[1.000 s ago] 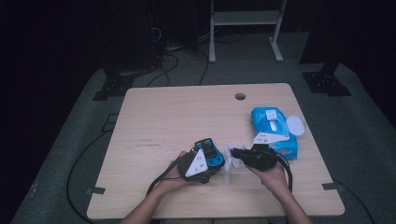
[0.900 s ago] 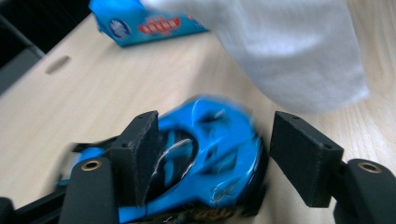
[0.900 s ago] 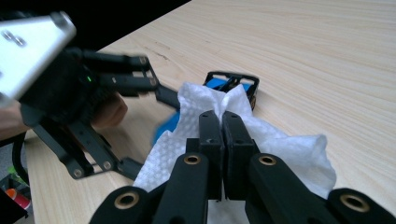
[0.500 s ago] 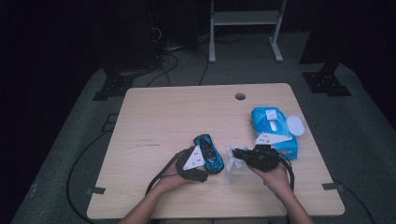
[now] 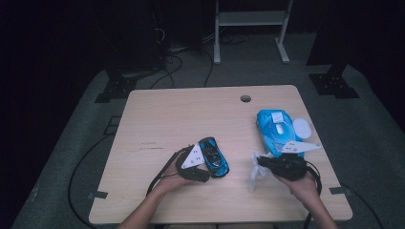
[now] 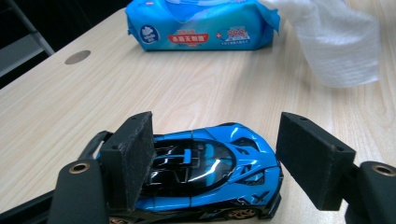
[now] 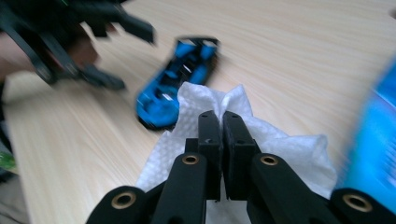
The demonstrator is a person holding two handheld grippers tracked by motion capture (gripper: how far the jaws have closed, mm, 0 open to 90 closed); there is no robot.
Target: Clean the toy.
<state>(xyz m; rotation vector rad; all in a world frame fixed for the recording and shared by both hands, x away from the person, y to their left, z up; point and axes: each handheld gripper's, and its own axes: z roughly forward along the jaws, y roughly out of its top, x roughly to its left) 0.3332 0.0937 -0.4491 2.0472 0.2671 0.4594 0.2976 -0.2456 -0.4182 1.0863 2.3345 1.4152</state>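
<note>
Item: blue toy car [image 5: 214,157], black-glazed cabin, standing on its wheels on the pale wooden surface [image 5: 191,114], near edge, left of centre. Attendant: left claw [image 5: 206,170], set over the car from the near side; in the left gripper view the car [image 6: 205,179] sits between its two pads, the left-hand pad against the car's flank, the right-hand pad clear of the body with bare wood showing in the gap. Its jaws have just been opening, so the car reads as loosely bracketed rather than clamped. Item: white wipe [image 5: 253,171], crumpled, hanging from the right claw [image 5: 258,162] at the near right; in the right gripper view the two pads are pressed together on a fold of the wipe [image 7: 210,112], with the sheet spreading out below and behind them. Item: blue pack of wet wipes [image 5: 278,130], lying flat on the right of the surface, far side of the right claw, flap lifted and a round white lid or sticker beside it. Status, as judged: a wipe is drawn from the pack and gripped; car is positioned and steadied. Outstanding: wipe and car are near each other but apart, so the wiping of the car body itself appears not yet done, likewise any disposal of the used wipe.
</note>
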